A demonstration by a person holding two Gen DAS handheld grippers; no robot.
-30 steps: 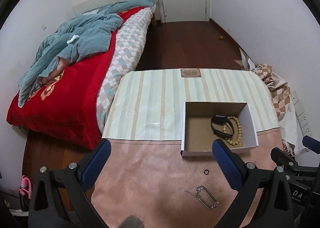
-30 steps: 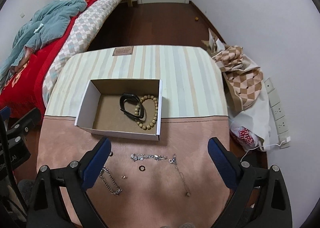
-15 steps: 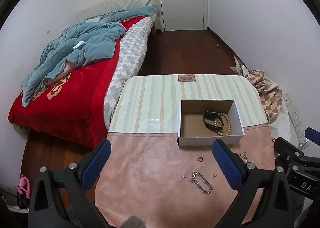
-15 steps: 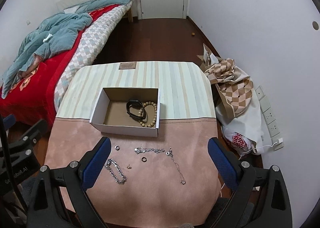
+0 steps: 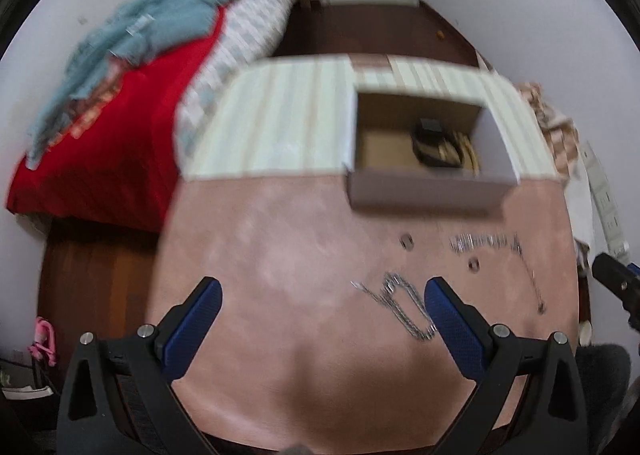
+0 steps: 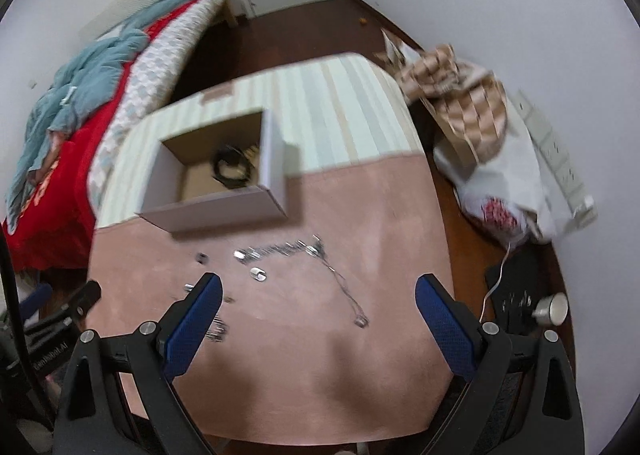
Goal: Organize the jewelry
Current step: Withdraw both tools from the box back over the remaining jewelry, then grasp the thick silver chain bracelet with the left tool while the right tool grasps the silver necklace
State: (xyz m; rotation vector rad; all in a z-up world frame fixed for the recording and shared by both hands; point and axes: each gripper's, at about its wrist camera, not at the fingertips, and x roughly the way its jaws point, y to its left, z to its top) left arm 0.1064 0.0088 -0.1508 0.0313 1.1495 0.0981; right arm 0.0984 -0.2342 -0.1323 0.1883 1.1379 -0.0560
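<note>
Both tongs wide open, empty: left gripper [image 5: 320, 297], right gripper [image 6: 318, 293]. I'd pinch the chain bracelet [image 5: 404, 307] mid-loop, lift clear, drop in cardboard box [image 5: 424, 185].

On the pink and striped cloth-covered desk [image 6: 360, 183] the open white cardboard box [image 6: 272, 159] stands behind the loose silver chain necklaces [image 6: 280, 249] and small rings [image 6: 258, 274], with a black band [image 6: 230, 167] inside it, the bed [image 6: 60, 143] at the left, and a checked bag [image 6: 460, 107] at the right.
</note>
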